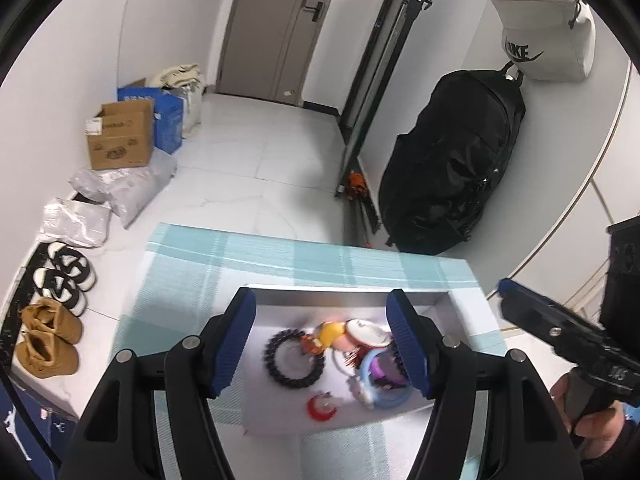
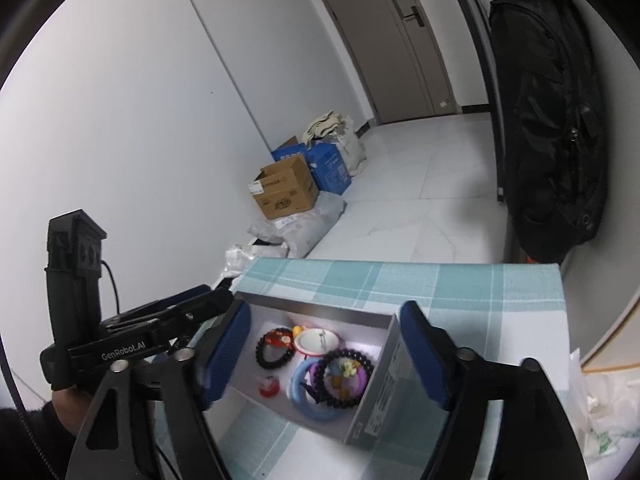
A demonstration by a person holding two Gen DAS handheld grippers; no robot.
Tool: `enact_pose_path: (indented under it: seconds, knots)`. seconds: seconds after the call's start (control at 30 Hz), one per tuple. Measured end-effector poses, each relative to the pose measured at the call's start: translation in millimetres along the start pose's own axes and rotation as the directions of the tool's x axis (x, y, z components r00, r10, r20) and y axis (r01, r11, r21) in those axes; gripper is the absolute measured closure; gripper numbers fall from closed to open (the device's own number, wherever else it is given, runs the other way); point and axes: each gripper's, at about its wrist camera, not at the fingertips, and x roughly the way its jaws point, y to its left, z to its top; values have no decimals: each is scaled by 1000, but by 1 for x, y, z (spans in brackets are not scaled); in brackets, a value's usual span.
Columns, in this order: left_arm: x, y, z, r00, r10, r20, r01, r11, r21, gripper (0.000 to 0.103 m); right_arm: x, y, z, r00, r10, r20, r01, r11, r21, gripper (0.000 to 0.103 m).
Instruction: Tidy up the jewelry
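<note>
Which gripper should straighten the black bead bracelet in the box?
Probably left: the open left gripper frames the black bead bracelet between its fingers; from the right gripper it lies toward the left finger.

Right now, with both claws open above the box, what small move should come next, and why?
Probably lift both claws clear of the white box. The left claw and right claw are open and empty, and the black bead bracelet, blue ring and other pieces already lie inside.

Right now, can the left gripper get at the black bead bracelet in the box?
Probably yes: the left gripper is open above the open box, and the black bead bracelet lies uncovered between its fingers.
</note>
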Motion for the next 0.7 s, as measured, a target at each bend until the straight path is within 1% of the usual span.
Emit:
enact_pose_path:
  seconds: [0.13, 0.23, 0.3, 0.47, 0.7]
  knots:
    - [-7, -1, -6, 999, 44, 5, -44, 999, 9, 39, -11, 11, -6, 999, -12, 29, 13, 1000, -21, 19]
    - [-18, -4, -11, 998, 62, 28, -62, 998, 8, 38, -23, 18, -14, 998, -18, 52, 20, 999, -38, 18]
    - [-26, -8, -15, 996, 74, 45, -74, 997, 13, 32, -27, 22, -17, 998, -25, 57, 28, 998, -49, 17]
    - [-40, -17, -22, 992, 89, 89, -94, 995, 44, 30, -40, 30, -28, 995, -47, 83, 52, 997, -61, 13]
    - [-53, -19, -35, 990, 103, 94, -106, 994, 25, 30, -59, 39, -43, 989, -71, 126, 80, 994, -70, 5]
